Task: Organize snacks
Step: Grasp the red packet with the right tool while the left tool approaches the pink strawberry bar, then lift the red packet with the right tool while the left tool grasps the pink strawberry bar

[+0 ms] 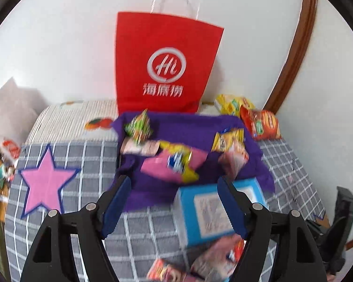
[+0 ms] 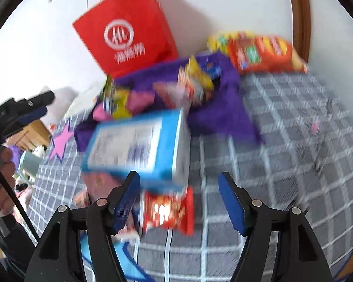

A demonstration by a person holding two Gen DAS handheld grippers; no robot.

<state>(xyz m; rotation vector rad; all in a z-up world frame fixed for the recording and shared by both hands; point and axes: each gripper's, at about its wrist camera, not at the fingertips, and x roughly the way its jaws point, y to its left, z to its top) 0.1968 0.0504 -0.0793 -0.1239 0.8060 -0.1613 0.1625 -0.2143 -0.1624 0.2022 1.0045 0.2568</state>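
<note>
Purple felt, a soft cloth [image 1: 176,122] spread on the grey checked bedcover [image 1: 82,155], seems to serve as the collecting patch: most of the small snack packets [image 1: 174,162] lie heaped on it, at twelve o'clock from the left gripper [image 1: 174,199]. Behind it the tall red paper bag with white handles [image 1: 164,61] leans on the wall, likely where the snacks came from or will end up.

The left gripper's blue-padded fingers [image 1: 120,199] are spread with nothing between them; the flat blue cardboard box [image 1: 214,211] lies at about two o'clock, partly behind the right-hand finger.

From the right wrist view, the right gripper [image 2: 178,202] is likewise spread and empty, hovering above a small red foil packet [image 2: 169,211] on the bedcover, with the blue box just beyond at eleven o'clock. That placing suggests the red packet is its next pick, though blur leaves this unsure.

A large orange snack bag [image 2: 263,54] rests off the cloth at one o'clock, not yet gathered.
</note>
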